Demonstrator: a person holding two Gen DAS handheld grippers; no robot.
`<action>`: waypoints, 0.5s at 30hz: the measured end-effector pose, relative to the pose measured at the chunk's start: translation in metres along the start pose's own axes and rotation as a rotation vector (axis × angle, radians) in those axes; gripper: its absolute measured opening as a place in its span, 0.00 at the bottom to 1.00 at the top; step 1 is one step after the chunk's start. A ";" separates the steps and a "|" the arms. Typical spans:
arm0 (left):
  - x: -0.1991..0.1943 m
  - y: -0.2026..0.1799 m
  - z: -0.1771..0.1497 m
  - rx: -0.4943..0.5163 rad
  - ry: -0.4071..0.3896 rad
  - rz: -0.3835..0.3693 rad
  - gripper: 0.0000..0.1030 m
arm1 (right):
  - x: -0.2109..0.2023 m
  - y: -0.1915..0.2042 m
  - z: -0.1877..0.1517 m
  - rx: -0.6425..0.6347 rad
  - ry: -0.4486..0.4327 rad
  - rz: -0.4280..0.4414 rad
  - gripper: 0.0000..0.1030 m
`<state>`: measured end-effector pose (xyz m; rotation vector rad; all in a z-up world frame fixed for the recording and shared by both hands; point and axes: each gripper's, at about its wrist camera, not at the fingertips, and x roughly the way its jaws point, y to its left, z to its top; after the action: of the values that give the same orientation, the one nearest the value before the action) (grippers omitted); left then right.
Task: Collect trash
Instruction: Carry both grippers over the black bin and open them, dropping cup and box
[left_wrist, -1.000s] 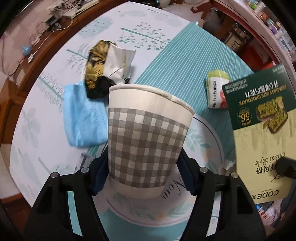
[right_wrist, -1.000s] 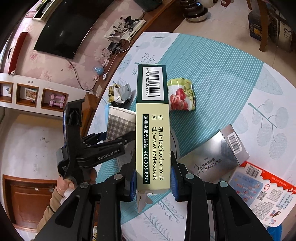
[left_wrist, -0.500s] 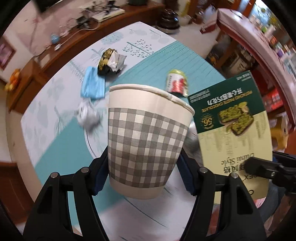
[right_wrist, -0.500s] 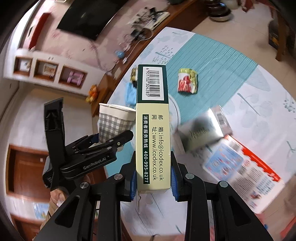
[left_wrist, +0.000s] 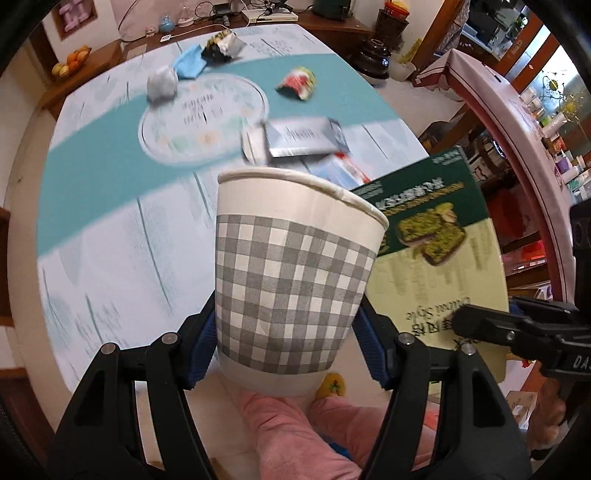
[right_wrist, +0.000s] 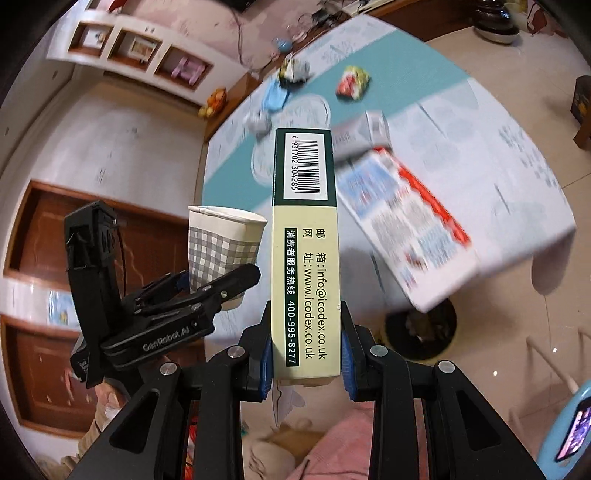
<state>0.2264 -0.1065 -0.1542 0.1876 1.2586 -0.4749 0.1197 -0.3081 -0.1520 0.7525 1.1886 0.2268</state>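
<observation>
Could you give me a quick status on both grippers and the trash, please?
Left gripper shut on checked paper cup. Right gripper shut on green chocolate box. Wrappers, blue mask and silver box remain on the table. Nothing blocking.

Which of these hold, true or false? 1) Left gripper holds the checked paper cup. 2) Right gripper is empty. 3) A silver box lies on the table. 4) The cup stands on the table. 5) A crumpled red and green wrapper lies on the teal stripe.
1) True: the left gripper is clamped on the checked paper cup.
2) False: the right gripper grips the green and cream box by its narrow sides.
3) True: the silver box lies on the table.
4) False: it is held in the air off the table edge.
5) True: the wrapper lies there.
</observation>
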 end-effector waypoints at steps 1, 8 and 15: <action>0.001 -0.006 -0.015 -0.004 0.001 0.003 0.62 | 0.000 -0.006 -0.011 -0.010 0.015 -0.005 0.28; 0.020 -0.038 -0.101 0.030 0.028 -0.006 0.62 | 0.002 -0.037 -0.084 -0.068 0.131 -0.024 0.28; 0.086 -0.043 -0.154 0.071 0.073 0.010 0.63 | 0.039 -0.084 -0.136 -0.010 0.247 -0.068 0.28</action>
<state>0.0935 -0.1049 -0.2774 0.2734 1.3122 -0.5083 -0.0058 -0.2938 -0.2576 0.6874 1.4433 0.2753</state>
